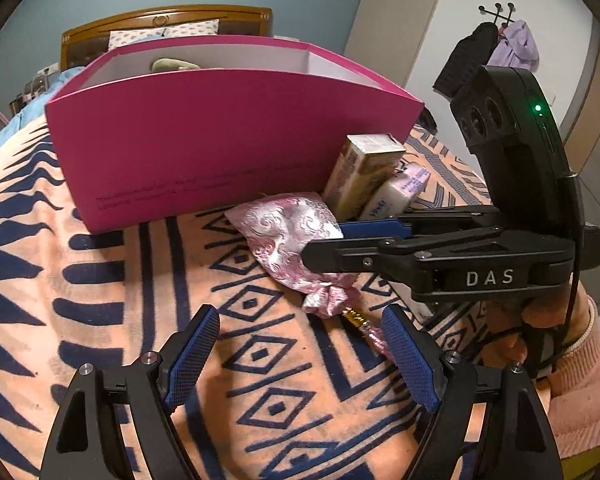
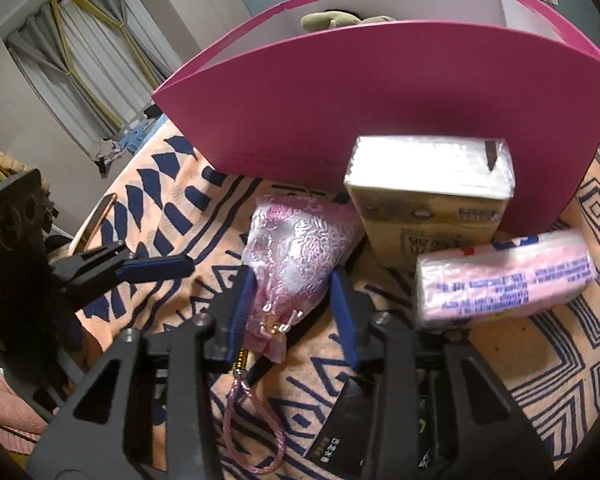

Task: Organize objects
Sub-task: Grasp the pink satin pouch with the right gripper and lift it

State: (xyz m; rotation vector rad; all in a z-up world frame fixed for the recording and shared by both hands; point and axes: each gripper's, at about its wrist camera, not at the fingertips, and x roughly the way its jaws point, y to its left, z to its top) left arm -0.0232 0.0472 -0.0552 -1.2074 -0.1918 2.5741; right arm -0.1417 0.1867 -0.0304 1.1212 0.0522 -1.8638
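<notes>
Progress entry, as I read it from my station. Stowed: one olive-green soft item [image 2: 332, 20], already inside the tall magenta cardboard box [image 1: 204, 140] at twelve o'clock on the bed's peach-and-navy patterned blanket [image 1: 100, 280]. Outstanding, all lying against the box front: pink-and-white brocade drawstring pouch [image 2: 296, 248]; tan wrapped carton [image 2: 428, 208] at two o'clock of the pouch; pink plastic tissue pack [image 2: 504, 276] at three o'clock. My right gripper [image 2: 296, 296] has its jaws drawn narrow around the pouch, left pad touching the fabric, right pad just beside it; I judge the grip unfinished. My left gripper [image 1: 300, 356] hangs wide and empty. Roughly one item in, three left.
</notes>
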